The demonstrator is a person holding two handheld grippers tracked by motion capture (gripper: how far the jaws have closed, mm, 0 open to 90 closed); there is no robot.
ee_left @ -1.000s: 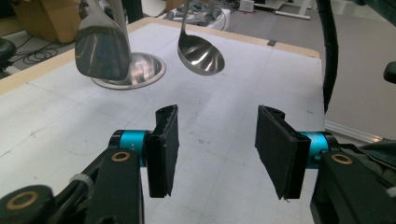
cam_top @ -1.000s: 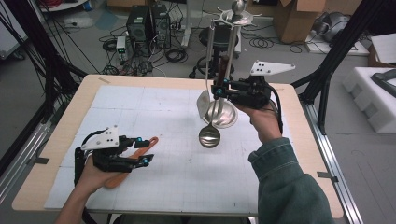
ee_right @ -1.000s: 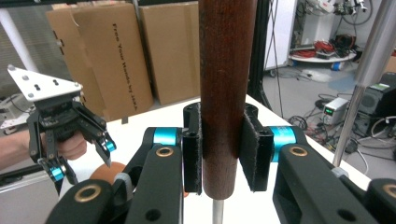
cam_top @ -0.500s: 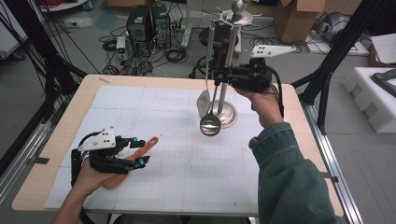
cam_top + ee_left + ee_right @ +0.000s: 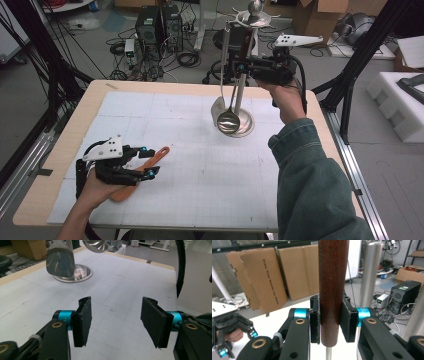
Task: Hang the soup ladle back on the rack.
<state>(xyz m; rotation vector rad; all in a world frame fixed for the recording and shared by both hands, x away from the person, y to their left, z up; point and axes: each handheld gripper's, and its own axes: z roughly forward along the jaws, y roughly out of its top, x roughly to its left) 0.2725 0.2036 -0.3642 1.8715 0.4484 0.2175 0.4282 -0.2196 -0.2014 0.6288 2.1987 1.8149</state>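
Now the ladle (image 5: 229, 120) is held up by its wooden handle, clamped in the right claw (image 5: 331, 322); the left claw (image 5: 120, 322) is kept apart above the surface (image 5: 200, 190).

The ladle (image 5: 228, 121) has a shiny silver bowl and a dark brown wooden handle (image 5: 332, 290). The spatula (image 5: 142, 170) is orange. The table (image 5: 60, 150) is pale wood with a white mat marked in thin grey squares. The sleeve (image 5: 315, 185) is green.
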